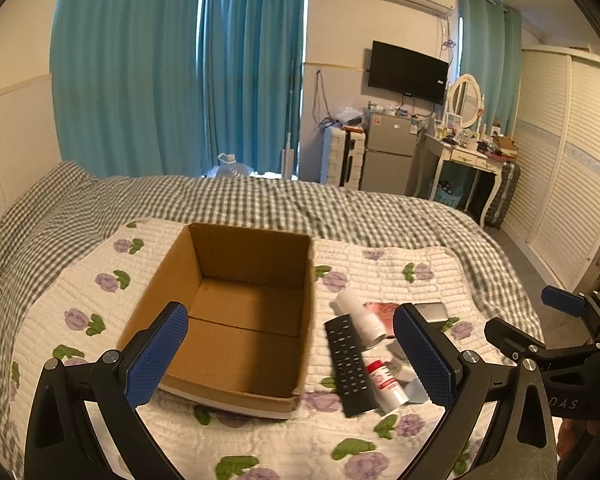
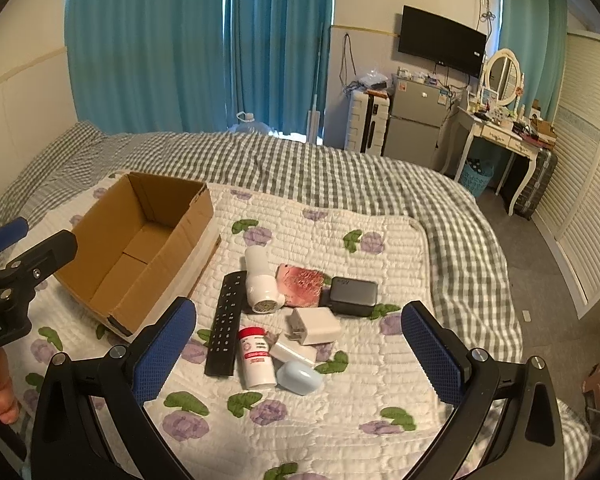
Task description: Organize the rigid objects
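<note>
An empty cardboard box [image 1: 220,390] [image 2: 160,276] stands open on the flowered quilt. Right of it lies a pile: a black remote [image 2: 225,324] [image 1: 346,364], a white bottle [image 2: 260,280], a red-capped pill bottle [image 2: 254,356] [image 1: 386,386], a pink case [image 2: 302,282], a grey power bank [image 2: 354,292], a white charger [image 2: 314,326] and a pale blue case [image 2: 300,376]. My left gripper [image 1: 296,360] is open and empty, above the box's near edge. My right gripper [image 2: 300,356] is open and empty, above the pile.
The flowered quilt [image 2: 340,408] lies on a grey checked bedspread [image 2: 300,168]. Beyond the bed are blue curtains, a small fridge [image 2: 414,120], a dressing table [image 2: 504,132] and louvred wardrobe doors at right.
</note>
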Demonstrator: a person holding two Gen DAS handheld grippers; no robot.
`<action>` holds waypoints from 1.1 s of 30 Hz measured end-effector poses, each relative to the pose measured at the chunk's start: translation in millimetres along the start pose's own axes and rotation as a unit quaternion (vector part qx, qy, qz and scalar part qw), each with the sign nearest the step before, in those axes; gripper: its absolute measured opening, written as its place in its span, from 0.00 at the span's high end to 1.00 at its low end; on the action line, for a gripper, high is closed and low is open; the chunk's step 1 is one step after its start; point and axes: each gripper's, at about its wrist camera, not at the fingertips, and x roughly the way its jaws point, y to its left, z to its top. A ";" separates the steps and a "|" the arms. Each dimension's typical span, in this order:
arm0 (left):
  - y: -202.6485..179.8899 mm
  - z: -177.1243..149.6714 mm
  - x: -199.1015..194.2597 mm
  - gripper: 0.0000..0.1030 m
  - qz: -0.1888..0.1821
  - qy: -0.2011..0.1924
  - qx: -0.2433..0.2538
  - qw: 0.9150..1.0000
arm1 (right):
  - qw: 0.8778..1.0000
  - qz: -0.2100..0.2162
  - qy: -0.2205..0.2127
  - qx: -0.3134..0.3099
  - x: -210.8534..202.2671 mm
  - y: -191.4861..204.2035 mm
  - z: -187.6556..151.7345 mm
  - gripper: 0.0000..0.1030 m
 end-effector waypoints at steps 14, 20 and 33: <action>-86.5 -58.9 92.5 0.00 -0.003 0.126 0.052 0.991 | 0.997 -0.032 0.069 -0.012 33.7 -72.3 -27.0 0.00; -81.9 -91.0 121.0 0.00 0.022 0.168 0.055 0.984 | 0.989 0.018 0.141 -0.051 83.1 -59.9 -57.3 0.01; -69.8 -100.3 132.1 0.02 0.058 0.181 0.065 0.980 | 0.954 0.164 0.245 -0.050 154.7 -46.9 -79.6 0.23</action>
